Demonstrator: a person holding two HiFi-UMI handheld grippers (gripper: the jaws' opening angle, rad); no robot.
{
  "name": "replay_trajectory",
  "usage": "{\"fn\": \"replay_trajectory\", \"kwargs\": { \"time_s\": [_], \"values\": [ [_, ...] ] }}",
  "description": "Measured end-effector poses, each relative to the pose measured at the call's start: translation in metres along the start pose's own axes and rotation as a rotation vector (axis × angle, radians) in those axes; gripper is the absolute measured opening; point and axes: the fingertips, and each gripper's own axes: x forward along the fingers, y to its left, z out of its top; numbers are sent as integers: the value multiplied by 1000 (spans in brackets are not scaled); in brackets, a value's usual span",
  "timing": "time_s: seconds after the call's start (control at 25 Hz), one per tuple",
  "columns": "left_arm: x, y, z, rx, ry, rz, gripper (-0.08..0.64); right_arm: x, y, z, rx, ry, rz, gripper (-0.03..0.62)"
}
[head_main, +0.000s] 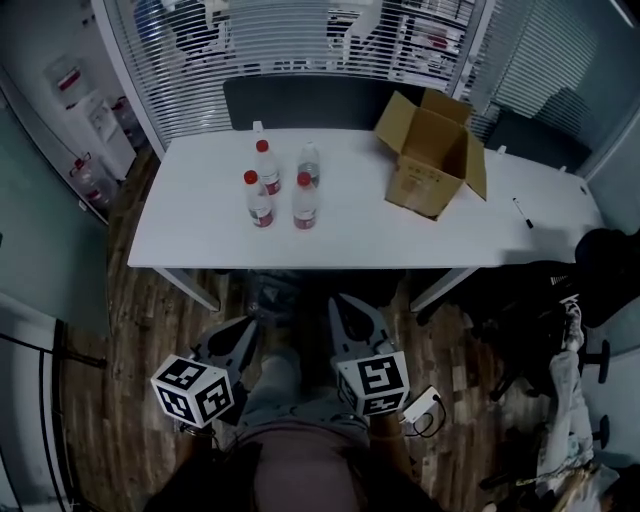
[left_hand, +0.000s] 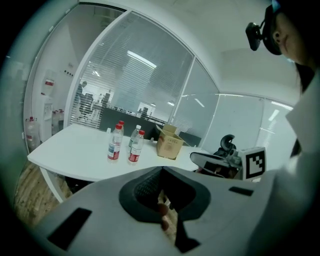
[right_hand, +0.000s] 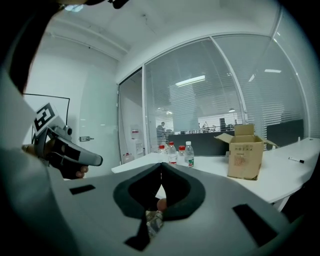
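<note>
Both grippers hang low in front of the person's body, well short of the white table (head_main: 200, 235). My left gripper (head_main: 245, 328) is shut with nothing in it; in the left gripper view its jaws (left_hand: 161, 169) meet at the tips. My right gripper (head_main: 343, 303) is also shut and holds nothing, and its tips (right_hand: 161, 165) touch. On the table stand several clear water bottles (head_main: 258, 198), three with red caps and one with a white cap (head_main: 309, 160). An open cardboard box (head_main: 432, 150) sits to their right.
A black pen (head_main: 522, 212) lies near the table's right end. A dark bench (head_main: 300, 100) runs behind the table, in front of a glass wall with blinds. A black office chair (head_main: 560, 290) stands at the right, and water jugs (head_main: 95, 180) at the left.
</note>
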Motion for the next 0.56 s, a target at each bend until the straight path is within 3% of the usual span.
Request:
{"fn": "replay_trajectory", "kwargs": {
  "time_s": [0.2, 0.56],
  "values": [
    [2, -4, 0, 9, 4, -7, 8, -1, 2, 4, 22, -11, 7, 25],
    [10, -7, 3, 15, 4, -28, 8, 4, -1, -1, -28, 30, -33, 24]
  ]
}}
